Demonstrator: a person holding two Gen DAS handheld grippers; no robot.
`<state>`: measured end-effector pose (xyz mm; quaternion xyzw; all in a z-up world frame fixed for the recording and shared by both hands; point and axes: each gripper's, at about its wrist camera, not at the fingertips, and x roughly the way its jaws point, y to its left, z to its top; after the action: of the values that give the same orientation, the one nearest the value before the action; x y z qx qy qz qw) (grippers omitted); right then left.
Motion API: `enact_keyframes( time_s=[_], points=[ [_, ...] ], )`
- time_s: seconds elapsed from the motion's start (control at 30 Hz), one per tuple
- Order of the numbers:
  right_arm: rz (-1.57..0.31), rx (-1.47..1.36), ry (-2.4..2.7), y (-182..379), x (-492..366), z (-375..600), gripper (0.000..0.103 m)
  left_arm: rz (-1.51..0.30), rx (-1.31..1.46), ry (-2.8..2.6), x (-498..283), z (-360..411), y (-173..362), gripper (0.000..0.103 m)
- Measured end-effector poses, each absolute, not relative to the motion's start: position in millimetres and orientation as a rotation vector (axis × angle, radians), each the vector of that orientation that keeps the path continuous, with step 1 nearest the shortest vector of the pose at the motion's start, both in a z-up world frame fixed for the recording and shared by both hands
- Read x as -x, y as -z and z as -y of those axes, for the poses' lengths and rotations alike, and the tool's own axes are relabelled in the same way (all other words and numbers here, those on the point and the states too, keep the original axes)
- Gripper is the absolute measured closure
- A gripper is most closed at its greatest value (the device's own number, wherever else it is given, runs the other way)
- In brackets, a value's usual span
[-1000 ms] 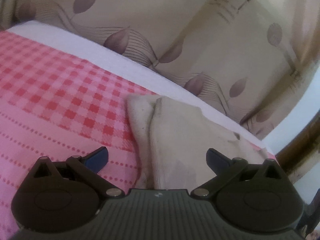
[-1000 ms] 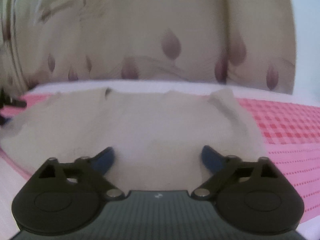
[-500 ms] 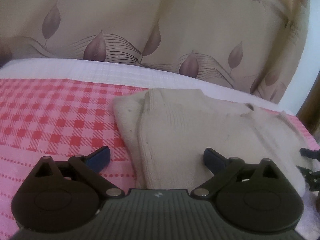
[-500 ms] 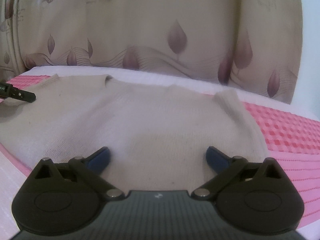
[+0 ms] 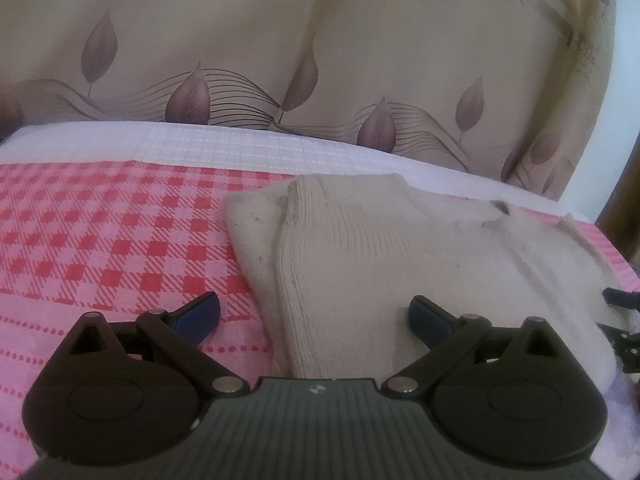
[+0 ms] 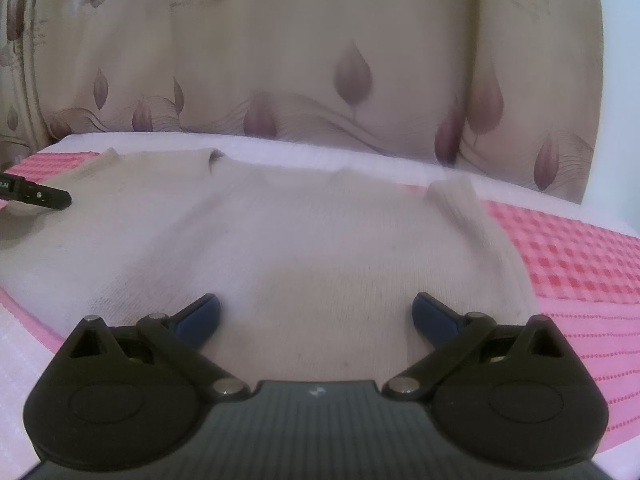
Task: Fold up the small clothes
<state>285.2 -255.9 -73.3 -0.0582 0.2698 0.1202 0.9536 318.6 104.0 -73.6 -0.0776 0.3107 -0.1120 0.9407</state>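
A cream knitted sweater [image 5: 384, 256] lies flat on the red-checked cloth [image 5: 112, 240], filling the middle and right of the left view and the centre of the right view. The left gripper [image 5: 314, 314] is spread wide over its edge, holding nothing. The right gripper [image 6: 316, 314] is likewise released above the sweater [image 6: 304, 240]. A leaf-patterned curtain [image 5: 280, 48] fills the top.

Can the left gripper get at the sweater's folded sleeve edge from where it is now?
Probably yes. The left gripper is open, its fingers straddling the cream sweater edge on the checked bedcover. Nothing lies between them; the right gripper sits off to the side.
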Motion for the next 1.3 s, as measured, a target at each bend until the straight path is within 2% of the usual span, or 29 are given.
enact_keyframes(
  time_s=[0.27,1.3],
  points=[
    [-0.541,0.141,-0.235,73.0,-284.6,253.7,0.000,-0.638,0.142,0.234,-319.8,-102.9,74.0,0.001],
    [-0.517,0.158,-0.221,72.3,-281.9,252.3,0.000,-0.643,0.111,0.248,-321.9,-105.9,77.4,0.000]
  ],
)
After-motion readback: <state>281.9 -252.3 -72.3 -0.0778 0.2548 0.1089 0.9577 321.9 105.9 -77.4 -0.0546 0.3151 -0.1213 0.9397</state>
